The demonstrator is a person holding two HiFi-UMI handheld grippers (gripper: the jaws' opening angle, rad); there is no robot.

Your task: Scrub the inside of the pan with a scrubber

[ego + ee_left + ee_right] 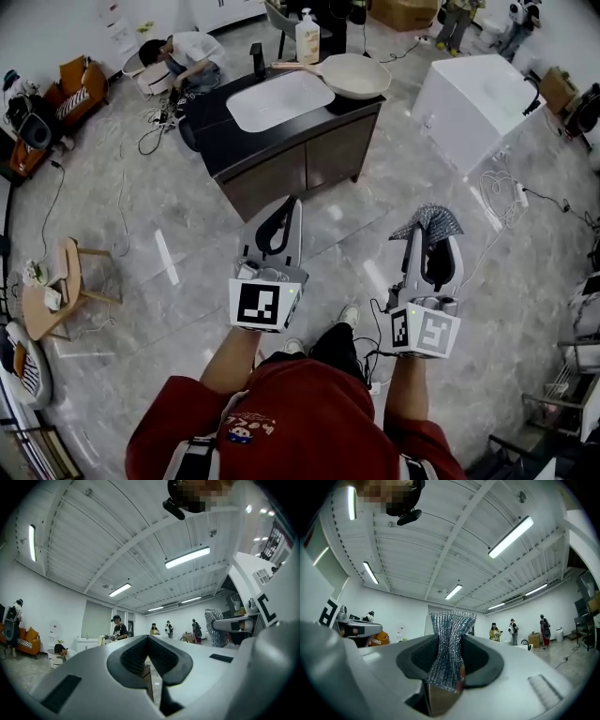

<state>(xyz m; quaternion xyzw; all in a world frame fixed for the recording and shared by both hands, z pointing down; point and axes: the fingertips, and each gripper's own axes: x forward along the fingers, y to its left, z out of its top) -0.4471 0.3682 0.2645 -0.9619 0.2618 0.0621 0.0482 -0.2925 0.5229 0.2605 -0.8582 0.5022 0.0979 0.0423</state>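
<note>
left gripper [289,211]: hovering over the marble floor [187,216], well short of the cabinet [309,167]; pressing pad against pad, gripping nothing.
right gripper [428,246]: hovering beside the left gripper at about the same level; clamping firmly on the scrubber [431,219].
scrubber: sticking out past the right gripper's tip as a silvery mesh wad, being pinched narrow between the pads and fanning wider beyond them.
pan [354,75]: resting on the dark countertop [211,127] just right of the sink [278,100], well apart from both grippers; showing a cream inside and pointing its pale handle toward the faucet [256,58].
soap bottle [307,37]: standing upright just behind the pan's handle.
white box [473,98]: standing on the floor to the right of the cabinet.
wooden stool [67,286]: standing far off at the left edge.
crouching person [183,54]: bending over cables beyond the cabinet's left end.
</note>
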